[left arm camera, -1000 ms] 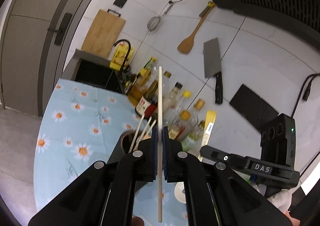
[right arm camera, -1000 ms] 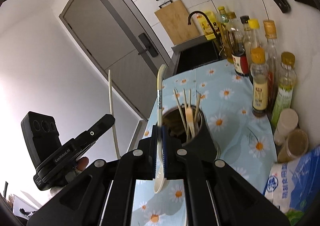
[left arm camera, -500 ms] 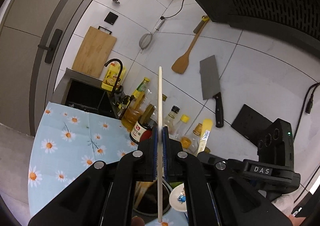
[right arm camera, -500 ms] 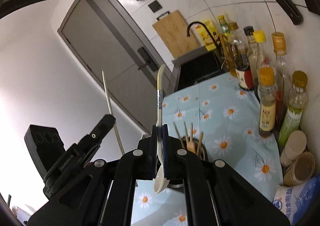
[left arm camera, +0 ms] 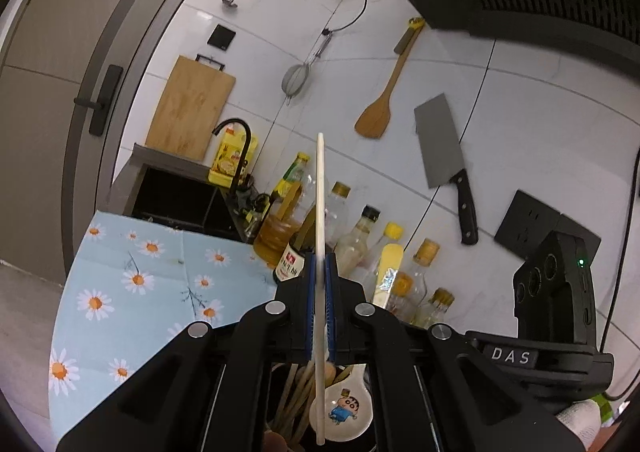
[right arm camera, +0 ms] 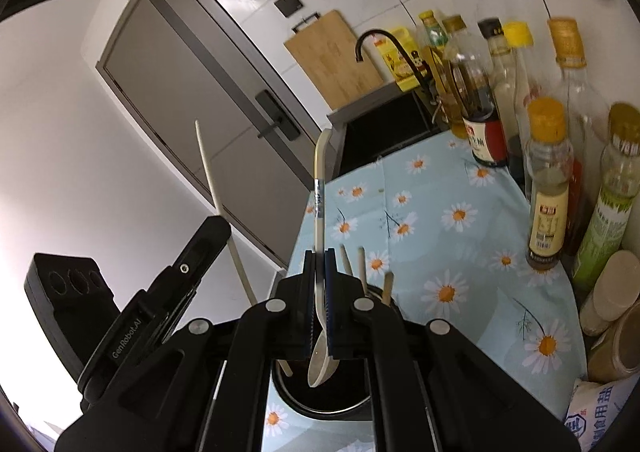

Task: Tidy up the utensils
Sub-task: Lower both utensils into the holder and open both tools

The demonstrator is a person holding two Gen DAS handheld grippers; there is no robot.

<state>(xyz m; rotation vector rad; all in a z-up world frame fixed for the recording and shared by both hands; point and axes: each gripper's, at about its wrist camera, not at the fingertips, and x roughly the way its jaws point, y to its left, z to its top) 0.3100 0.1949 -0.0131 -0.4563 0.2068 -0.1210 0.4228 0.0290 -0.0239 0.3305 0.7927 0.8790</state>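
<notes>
My left gripper (left arm camera: pixel 320 276) is shut on a thin white chopstick (left arm camera: pixel 320 191) that stands upright, its lower end over the dark utensil holder (right arm camera: pixel 320 406). Several wooden chopsticks (right arm camera: pixel 362 268) stand in the holder. My right gripper (right arm camera: pixel 320 272) is shut on the handle of a white spoon (right arm camera: pixel 319 187), whose bowl hangs just above the holder's mouth. In the left wrist view the spoon's bowl (left arm camera: pixel 346 408) shows a cartoon figure beside the wooden chopsticks (left arm camera: pixel 296 392). The left gripper (right arm camera: pixel 212 232) with its chopstick (right arm camera: pixel 208 163) shows at the left of the right wrist view.
The holder stands on a blue daisy tablecloth (right arm camera: pixel 452 187). Several sauce bottles (right arm camera: pixel 548 179) line the wall, with jars (right arm camera: pixel 612 292) and a salt bag (right arm camera: pixel 600 416) at the near right. A black sink (left arm camera: pixel 180 195) and tap (left arm camera: pixel 240 147) lie beyond. A cleaver (left arm camera: pixel 440 139) and wooden spatula (left arm camera: pixel 376 115) hang on the tiles.
Both grippers have moved forward and down over the holder, which went from ahead of the fingers to beneath them. Each keeps its grip.
</notes>
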